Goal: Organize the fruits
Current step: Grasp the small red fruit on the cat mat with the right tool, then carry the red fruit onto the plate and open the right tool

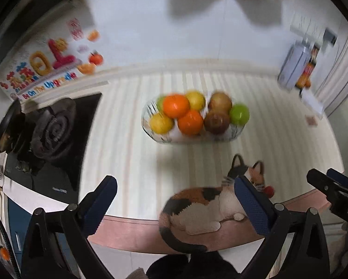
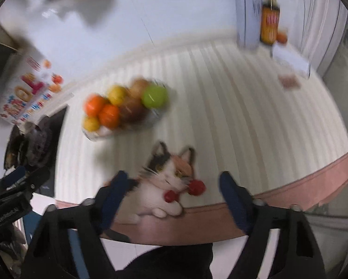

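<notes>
A clear glass bowl (image 1: 161,137) (image 2: 92,136) stands on the striped table mat. It holds several fruits: oranges (image 1: 176,105) (image 2: 108,116), yellow fruits (image 1: 161,123), brown ones (image 1: 217,121) and a green apple (image 1: 239,114) (image 2: 155,96). My left gripper (image 1: 175,186) hangs open above the mat's near edge, well short of the bowl, nothing between its blue pads. My right gripper (image 2: 174,183) is also open and empty, over the cat picture (image 2: 171,176) on the mat, with the bowl up and to its left. Both views are blurred.
A gas hob with a black burner (image 1: 51,130) lies left of the mat. A colourful printed box (image 1: 43,67) leans at the back left. A pale container (image 2: 247,11) and a dark sauce bottle (image 2: 269,18) stand at the back right. The table's pink front edge (image 2: 290,193) is close below.
</notes>
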